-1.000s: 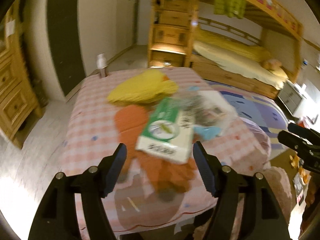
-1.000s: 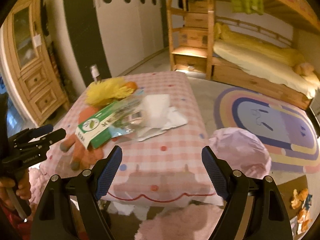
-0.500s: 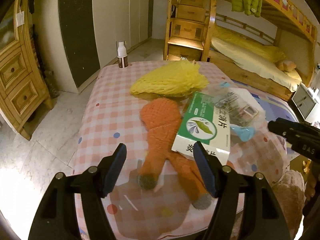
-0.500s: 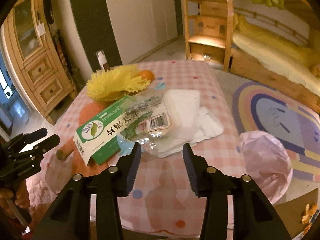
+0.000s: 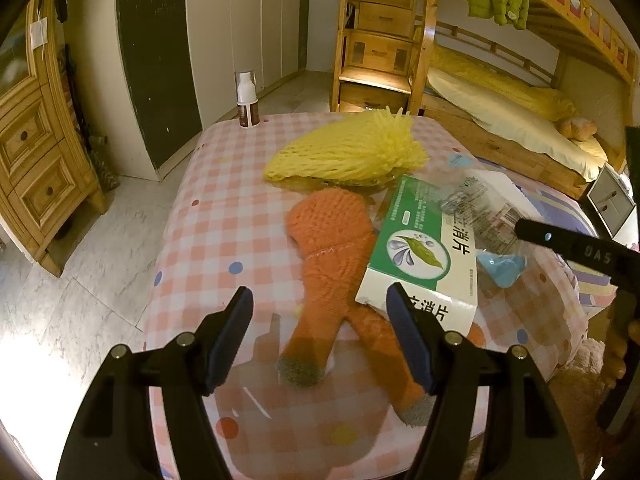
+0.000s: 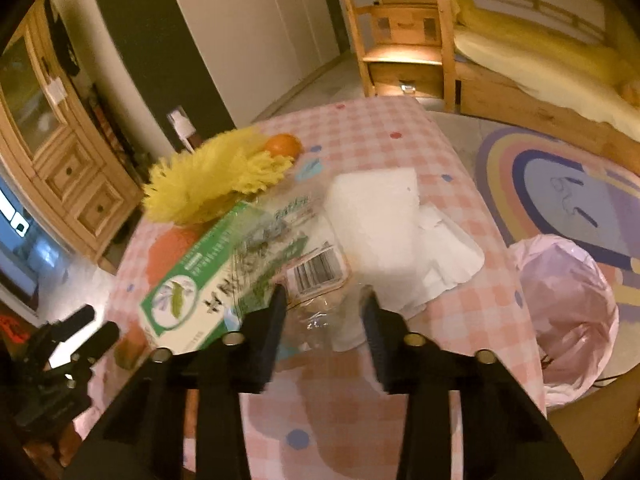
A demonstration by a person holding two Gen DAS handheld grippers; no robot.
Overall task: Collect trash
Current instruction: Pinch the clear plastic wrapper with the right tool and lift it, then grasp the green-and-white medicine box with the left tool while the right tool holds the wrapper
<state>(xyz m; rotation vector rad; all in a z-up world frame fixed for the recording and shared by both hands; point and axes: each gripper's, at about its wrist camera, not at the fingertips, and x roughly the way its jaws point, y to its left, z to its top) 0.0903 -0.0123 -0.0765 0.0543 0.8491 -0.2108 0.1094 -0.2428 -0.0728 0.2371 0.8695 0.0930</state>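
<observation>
Two tools: left tool (image 5: 320, 334) spread, empty; right tool (image 6: 323, 312) closing around clear plastic wrapper (image 6: 316, 280).

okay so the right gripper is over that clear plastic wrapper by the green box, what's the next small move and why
Probably finish closing the right gripper on the clear plastic wrapper, then lift. Its jaws have just been closing, and the wrapper's crinkled near edge lies between the fingertips, though the pads don't clearly pinch it yet. The pink trash bag sits open beside the table, ready to take it.
</observation>
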